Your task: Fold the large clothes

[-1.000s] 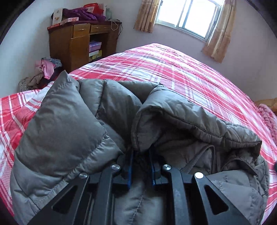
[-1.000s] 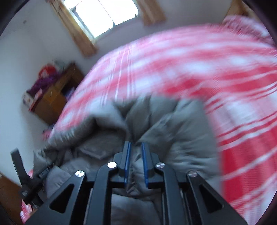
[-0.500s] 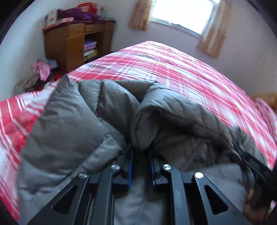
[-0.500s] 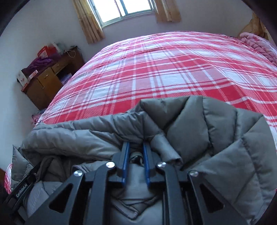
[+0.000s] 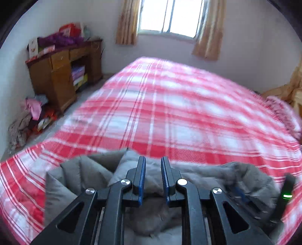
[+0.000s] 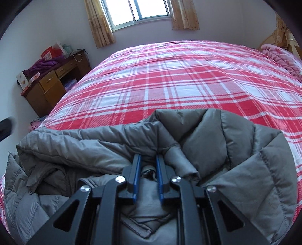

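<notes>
Grey quilted nylon of a puffy down jacket [image 6: 217, 143] is seen bunched in folds at the near edge of a bed covered by a red-and-white plaid sheet [image 6: 179, 79]. The right gripper [image 6: 147, 160] is pressed into the jacket's middle, its blue-padded fingers [image 6: 136, 169] set slightly apart with a rolled fold of grey fabric lodged between them; whether that fold is truly clamped cannot be told. The left gripper [image 5: 152, 164] is held above the jacket [image 5: 75, 175], its blue pads [image 5: 142, 179] parted around a clear gap with nothing pinched, only fabric seen beyond them. In the left wrist view, which is blurred, the right gripper's black body with a green light [image 5: 286, 196] is visible at the jacket's right end. The far expanse of the sheet [image 5: 169, 105] lies flat up to the wall under a window with tan curtains [image 6: 137, 11]. Beside the bed's left edge, a brown wooden desk [image 5: 62, 75] is piled with purple cloth and boxes, and a heap of pink and beige clothes [image 5: 30, 116] lies on the floor at its foot. A pink ruffled blanket [image 6: 279, 56] is draped at the bed's far right corner.
</notes>
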Demonstrator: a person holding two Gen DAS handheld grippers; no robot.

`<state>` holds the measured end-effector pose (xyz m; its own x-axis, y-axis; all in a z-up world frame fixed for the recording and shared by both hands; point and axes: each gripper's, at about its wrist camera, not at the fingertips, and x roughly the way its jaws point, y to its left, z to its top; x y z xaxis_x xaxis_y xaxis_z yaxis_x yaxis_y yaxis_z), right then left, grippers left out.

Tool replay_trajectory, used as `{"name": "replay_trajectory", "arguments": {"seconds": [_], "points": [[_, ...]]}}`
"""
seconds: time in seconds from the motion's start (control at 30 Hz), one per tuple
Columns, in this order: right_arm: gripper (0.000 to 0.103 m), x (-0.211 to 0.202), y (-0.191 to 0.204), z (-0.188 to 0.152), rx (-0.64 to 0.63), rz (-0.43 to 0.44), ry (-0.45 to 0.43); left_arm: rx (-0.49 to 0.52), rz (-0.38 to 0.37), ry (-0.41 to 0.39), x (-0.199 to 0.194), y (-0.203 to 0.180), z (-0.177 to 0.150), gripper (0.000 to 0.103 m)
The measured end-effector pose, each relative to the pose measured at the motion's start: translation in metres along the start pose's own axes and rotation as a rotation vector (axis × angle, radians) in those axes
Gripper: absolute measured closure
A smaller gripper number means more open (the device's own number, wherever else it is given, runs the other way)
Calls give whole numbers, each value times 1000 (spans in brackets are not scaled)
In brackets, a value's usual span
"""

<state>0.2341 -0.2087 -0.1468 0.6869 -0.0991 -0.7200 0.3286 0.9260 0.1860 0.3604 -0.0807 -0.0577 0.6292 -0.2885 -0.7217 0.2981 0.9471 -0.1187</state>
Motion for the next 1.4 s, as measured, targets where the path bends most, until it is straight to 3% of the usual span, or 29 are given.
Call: {"name": "replay_trajectory", "arguments": {"seconds": [0.07, 0.13, 0.23, 0.4, 0.53, 0.57, 0.67, 0.73, 0.83, 0.87, 0.9, 1.17, 1.23, 1.33, 1.4], "points": [[86, 0, 0, 0, -3, -2, 0, -10, 10, 133, 42, 12, -32, 86], [86, 0, -3, 0, 5, 14, -2, -56, -70, 43, 38, 27, -52, 86], [86, -1, -6, 0, 16, 32, 0, -109, -108, 47, 40, 38, -53, 86], [85, -3, -10, 1, 41, 62, 4, -75, -73, 30, 38, 31, -56, 86], [84, -14, -21, 5, 131, 119, 24, -56, -50, 24, 39, 25, -54, 86], [78, -20, -15, 8, 104, 118, 20, -48, -41, 22, 40, 23, -54, 86], [78, -35, 17, 19, 1, 140, -18, -41, -33, 21, 42, 22, -53, 86], [78, -31, 34, 23, -37, 183, 13, -44, -37, 21, 42, 22, -53, 86], [78, 2, 50, 9, -144, 96, 131, -47, -41, 20, 43, 23, -53, 86], [79, 8, 53, 0, -200, 83, 116, -47, -41, 20, 43, 23, -53, 86], [79, 6, 54, -5, -215, 83, 76, -48, -41, 21, 43, 23, -53, 86], [79, 1, 53, -1, -209, 67, 85, -36, -28, 36, 39, 21, -52, 86], [79, -27, 44, 4, -139, 88, 63, -8, -25, 51, 24, 19, -53, 86], [77, -98, 19, 4, -41, 179, -74, 41, -48, 43, -24, 18, -61, 86], [63, -153, 5, -4, -45, 171, -156, 68, -92, 6, -67, 23, -73, 86]]}}
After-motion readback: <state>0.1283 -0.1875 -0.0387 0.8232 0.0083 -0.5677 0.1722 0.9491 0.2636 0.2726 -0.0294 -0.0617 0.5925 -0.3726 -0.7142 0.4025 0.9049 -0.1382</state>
